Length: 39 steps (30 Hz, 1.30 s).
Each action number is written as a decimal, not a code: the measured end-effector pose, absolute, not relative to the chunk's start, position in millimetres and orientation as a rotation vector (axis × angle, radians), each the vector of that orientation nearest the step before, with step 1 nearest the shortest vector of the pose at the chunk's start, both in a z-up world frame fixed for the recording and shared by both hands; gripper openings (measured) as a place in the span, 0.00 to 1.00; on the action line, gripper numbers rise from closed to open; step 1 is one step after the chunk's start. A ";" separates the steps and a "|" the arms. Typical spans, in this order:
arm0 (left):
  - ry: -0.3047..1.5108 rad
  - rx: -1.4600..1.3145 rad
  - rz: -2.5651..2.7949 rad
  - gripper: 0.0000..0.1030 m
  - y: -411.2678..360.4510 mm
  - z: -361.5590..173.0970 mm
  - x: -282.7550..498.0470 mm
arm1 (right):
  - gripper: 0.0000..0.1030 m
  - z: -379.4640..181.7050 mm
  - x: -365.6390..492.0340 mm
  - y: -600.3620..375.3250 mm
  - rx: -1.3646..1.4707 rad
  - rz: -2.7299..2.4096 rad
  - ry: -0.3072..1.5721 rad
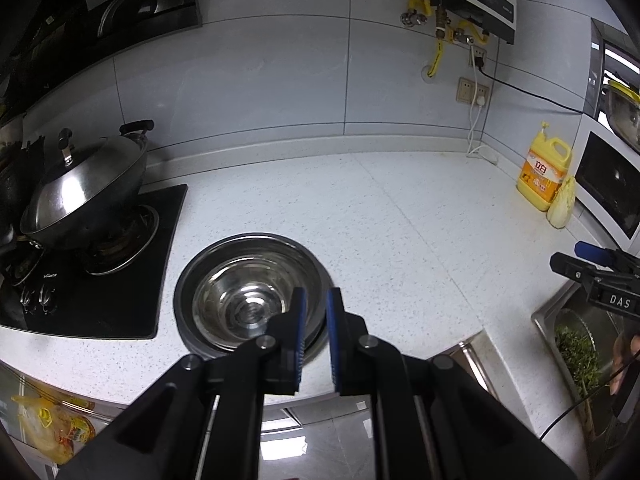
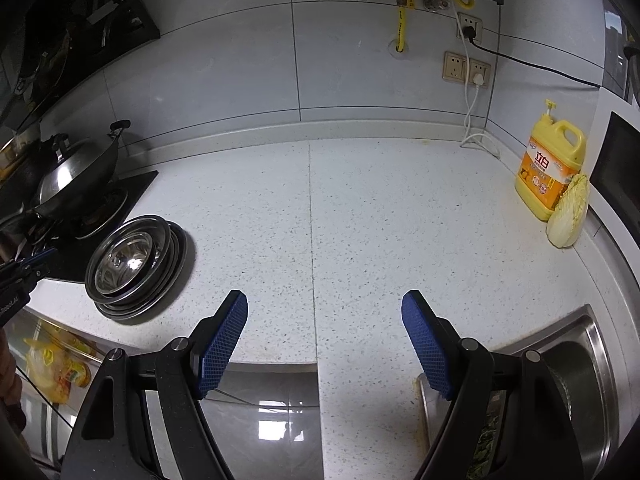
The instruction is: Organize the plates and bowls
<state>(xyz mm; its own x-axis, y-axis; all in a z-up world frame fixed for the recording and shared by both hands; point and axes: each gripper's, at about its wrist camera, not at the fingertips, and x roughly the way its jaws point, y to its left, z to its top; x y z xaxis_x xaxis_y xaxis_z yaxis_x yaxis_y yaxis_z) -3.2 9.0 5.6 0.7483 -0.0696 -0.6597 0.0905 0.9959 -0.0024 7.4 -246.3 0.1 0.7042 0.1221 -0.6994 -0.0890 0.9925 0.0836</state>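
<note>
A lidded wok (image 1: 80, 192) sits on the stove at far left. Beside it on the desk (image 2: 360, 220), stacked steel bowls (image 2: 134, 264) rest beneath the left claw (image 1: 317, 300), nearly closed and empty. The right claw (image 2: 324, 308) hangs wide open over bare desk, a yellow jug (image 2: 550, 168) far right.

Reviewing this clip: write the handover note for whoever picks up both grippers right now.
Left gripper: nearly closed, empty, hovering at the near rim of the stack of bowls and plates.
Right gripper: wide open, empty, over bare counter near the sink.
Done: steel bowls sit nested on plates beside the stove.
Left: no other loose dishes are visible; check the sink.
</note>
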 end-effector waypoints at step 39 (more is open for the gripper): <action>0.683 0.012 -0.013 0.10 9.4 26.6 -34.8 | 0.73 0.8 -0.5 -243.8 0.044 0.138 0.792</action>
<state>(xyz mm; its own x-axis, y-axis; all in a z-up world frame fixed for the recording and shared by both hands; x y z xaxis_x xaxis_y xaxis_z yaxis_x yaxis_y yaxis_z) -34.8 9.4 26.6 0.7757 -0.0081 -0.6310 0.0157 0.9999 0.0065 -0.5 -243.8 0.8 0.6940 0.1401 -0.7062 -0.1073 0.9901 0.0910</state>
